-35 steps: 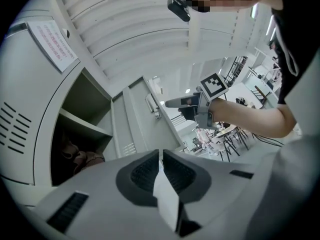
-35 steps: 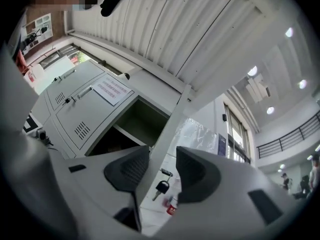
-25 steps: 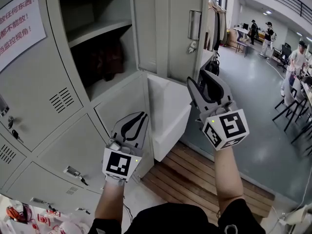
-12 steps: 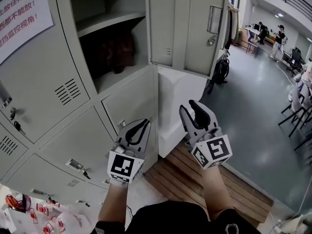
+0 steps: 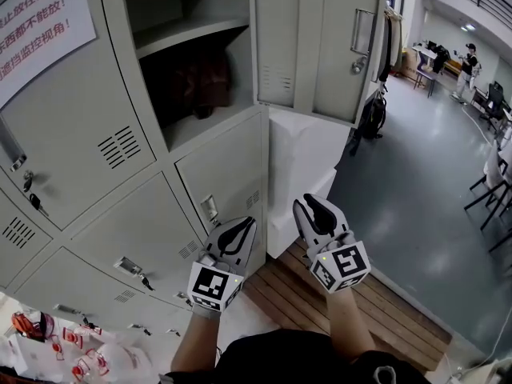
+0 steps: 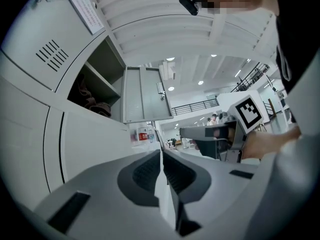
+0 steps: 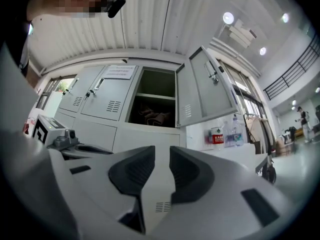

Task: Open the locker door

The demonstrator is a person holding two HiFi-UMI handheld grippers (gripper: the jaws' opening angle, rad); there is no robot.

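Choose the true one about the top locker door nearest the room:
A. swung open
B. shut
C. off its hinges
A: the door stands swung out on its hinges, baring the compartment behind it.

Slatted wooden platform (image 5: 408, 318), white counter (image 5: 304, 166) just behind it, black backpack (image 5: 370, 118) beyond, chairs (image 5: 492, 190) far right, red-lettered notice (image 5: 40, 22) far up-left, people (image 5: 468, 62) distant.
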